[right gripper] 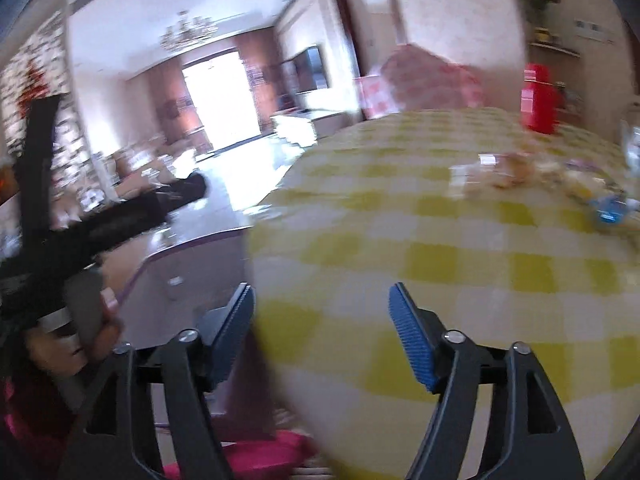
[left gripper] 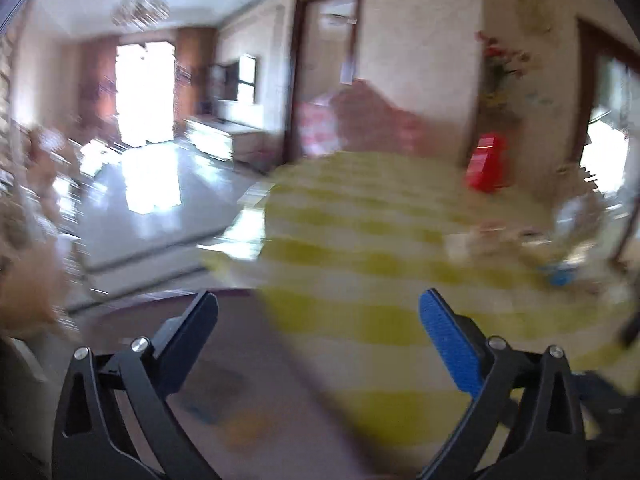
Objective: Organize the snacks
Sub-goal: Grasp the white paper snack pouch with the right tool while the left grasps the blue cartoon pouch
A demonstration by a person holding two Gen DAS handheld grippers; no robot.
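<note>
Both views are blurred by motion. A round table with a yellow-and-white checked cloth fills the right of both views. A loose pile of wrapped snacks lies at its far right, with a blue packet at the pile's near side. My left gripper is open and empty, near the table's left edge. My right gripper is open and empty over the table's near left edge. The left gripper also shows at the left of the right wrist view, held in a hand.
A red box stands at the table's far side. A pink chair back rises behind the table. A shiny floor and living room lie to the left. A clear glass object sits by the snacks.
</note>
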